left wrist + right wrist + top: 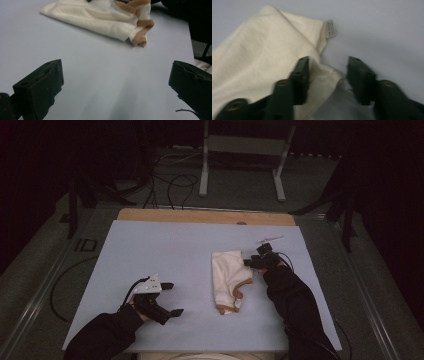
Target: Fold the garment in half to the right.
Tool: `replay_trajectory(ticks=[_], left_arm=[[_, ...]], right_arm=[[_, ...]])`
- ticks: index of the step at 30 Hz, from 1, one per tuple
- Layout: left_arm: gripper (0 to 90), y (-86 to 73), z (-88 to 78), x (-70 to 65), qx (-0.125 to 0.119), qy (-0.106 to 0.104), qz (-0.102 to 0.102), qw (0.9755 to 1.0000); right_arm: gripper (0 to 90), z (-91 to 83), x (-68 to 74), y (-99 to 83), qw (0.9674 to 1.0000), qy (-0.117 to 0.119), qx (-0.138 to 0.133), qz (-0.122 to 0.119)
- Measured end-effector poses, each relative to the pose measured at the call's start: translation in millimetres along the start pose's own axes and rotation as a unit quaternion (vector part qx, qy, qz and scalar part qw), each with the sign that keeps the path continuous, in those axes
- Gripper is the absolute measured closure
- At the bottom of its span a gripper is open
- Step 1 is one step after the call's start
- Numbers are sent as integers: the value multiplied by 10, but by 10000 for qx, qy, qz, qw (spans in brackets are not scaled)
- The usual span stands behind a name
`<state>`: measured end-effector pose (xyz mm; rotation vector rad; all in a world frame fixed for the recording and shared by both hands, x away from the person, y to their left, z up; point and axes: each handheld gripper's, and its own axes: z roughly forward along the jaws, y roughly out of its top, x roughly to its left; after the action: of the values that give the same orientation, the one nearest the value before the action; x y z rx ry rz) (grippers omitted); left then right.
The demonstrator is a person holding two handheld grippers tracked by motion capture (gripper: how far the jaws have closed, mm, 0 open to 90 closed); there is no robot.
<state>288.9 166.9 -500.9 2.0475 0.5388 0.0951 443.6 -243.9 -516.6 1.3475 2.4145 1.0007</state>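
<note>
A cream cloth (227, 277) with a tan-trimmed edge lies crumpled on the pale blue mat (150, 250), right of centre. My right gripper (252, 262) is at the cloth's far right corner. In the right gripper view its jaws (328, 72) stand apart with a cloth (262, 50) corner between them, one jaw lying over the fabric; a small white label (331, 28) shows just beyond. My left gripper (173, 298) hovers over the bare mat at the front left, wide open and holding nothing. From the left gripper (116, 80), the cloth (100, 17) lies well ahead.
A strip of wooden board (205, 216) shows past the mat's far edge. A thin white object (270, 239) lies near the mat's far right corner. Cables (170, 187) and a metal stand (242, 150) sit on the floor behind the table.
</note>
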Motion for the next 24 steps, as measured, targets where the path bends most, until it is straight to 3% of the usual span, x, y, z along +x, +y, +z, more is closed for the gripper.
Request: replay_trajectory(ticks=[6,8,13,18,24], left_arm=[[6,-135,-102,32,-80,85,-181,9998],[6,-161,-131,41,-105,125,-209,9996],[6,-183,-168,65,-266,274,-228,9990],[6,-206,-177,100,-350,449,-220,9981],[6,-224,-208,116,-521,643,-152,9965]], right_arm=[[833,-9,44,7,9991,-231,116,-330],[864,-11,65,19,9989,-252,119,-379],[875,-103,131,111,9968,-477,-173,-612],[876,-240,150,254,9948,-535,-513,-695],[875,-234,135,394,9941,-579,-539,-741]])
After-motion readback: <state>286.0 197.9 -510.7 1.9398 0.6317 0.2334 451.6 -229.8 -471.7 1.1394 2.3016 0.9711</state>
